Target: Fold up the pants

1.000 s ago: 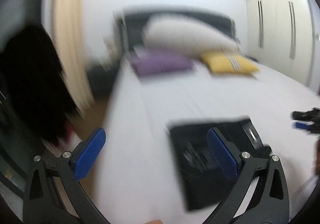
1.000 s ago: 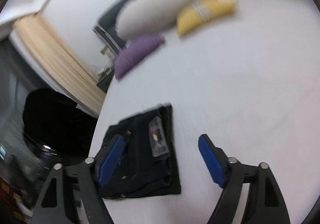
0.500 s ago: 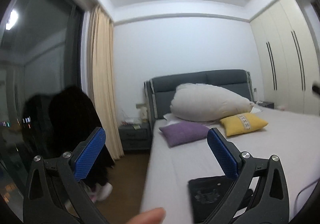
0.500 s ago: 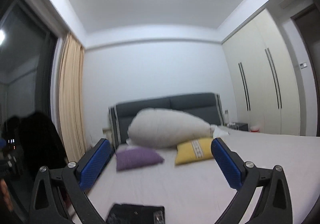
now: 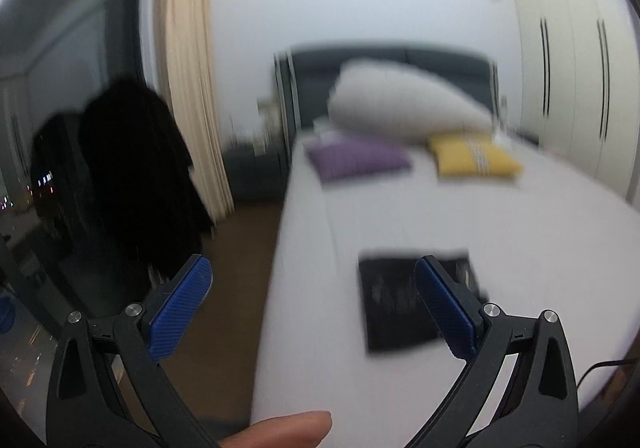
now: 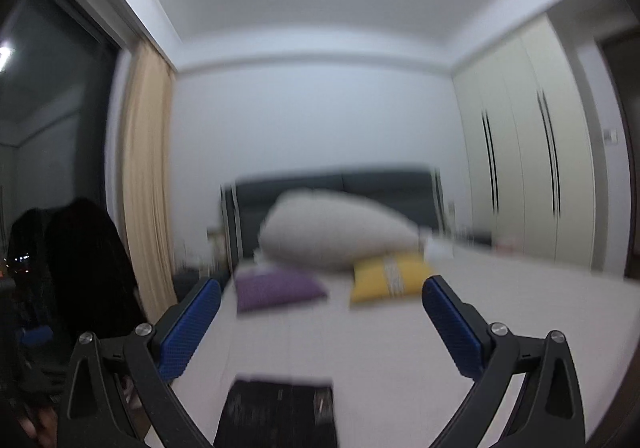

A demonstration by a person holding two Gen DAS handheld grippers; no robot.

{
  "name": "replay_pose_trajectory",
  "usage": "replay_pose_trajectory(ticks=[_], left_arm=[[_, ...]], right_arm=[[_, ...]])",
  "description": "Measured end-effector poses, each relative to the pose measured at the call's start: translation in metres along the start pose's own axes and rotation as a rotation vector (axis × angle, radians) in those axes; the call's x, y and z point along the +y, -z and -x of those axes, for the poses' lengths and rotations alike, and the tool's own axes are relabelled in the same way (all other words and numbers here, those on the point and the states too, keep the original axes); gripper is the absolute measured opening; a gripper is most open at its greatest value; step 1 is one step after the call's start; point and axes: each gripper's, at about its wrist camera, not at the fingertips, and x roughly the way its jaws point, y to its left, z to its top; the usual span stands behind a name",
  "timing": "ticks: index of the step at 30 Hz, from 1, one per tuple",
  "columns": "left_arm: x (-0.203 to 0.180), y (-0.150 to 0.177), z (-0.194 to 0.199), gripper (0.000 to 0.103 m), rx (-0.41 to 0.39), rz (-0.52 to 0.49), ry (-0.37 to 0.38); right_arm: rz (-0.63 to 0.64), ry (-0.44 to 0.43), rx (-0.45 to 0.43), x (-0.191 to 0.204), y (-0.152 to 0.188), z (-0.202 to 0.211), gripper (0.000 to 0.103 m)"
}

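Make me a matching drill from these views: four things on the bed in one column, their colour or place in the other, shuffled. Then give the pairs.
Things:
1. pants
2. big pillow
3. left cushion
4. right cushion

Descriptions:
A. yellow
B. black, folded flat near the foot of the bed
C. purple
D. whitish, lying against the headboard

Pairs: 1-B, 2-D, 3-C, 4-A
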Motion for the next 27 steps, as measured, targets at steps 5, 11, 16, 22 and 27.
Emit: replay_pose_trajectory(ticks=[5,11,16,22,27], left_arm=[[-0.016,0.049,-0.042,0.103,0.181,-0.002,0.022],[-0.025,0.083,-0.070,0.103,0.266,0.002,0.048],[-0.030,0.094,-0.086,0.103,0.303,0.016,0.070],[-0.035,0.098,-0.111,0.103,0.333,0.019,0.084],[-0.037,0.101,-0.111,0.103,0.346,0.016,0.090]], right_arm=[[-0.043,0.006,0.274,0.003,0.050,-0.040,0.103],[0.008,0.086,0.509,0.011,0.115,-0.056,0.103],[-0.025,0.087,0.609,0.007,0.147,-0.061,0.103],[-0.020,0.080,0.629,0.011,0.156,-0.065,0.103],[-0.018,0.083,0.647,0.012,0.157,-0.066,0.103]])
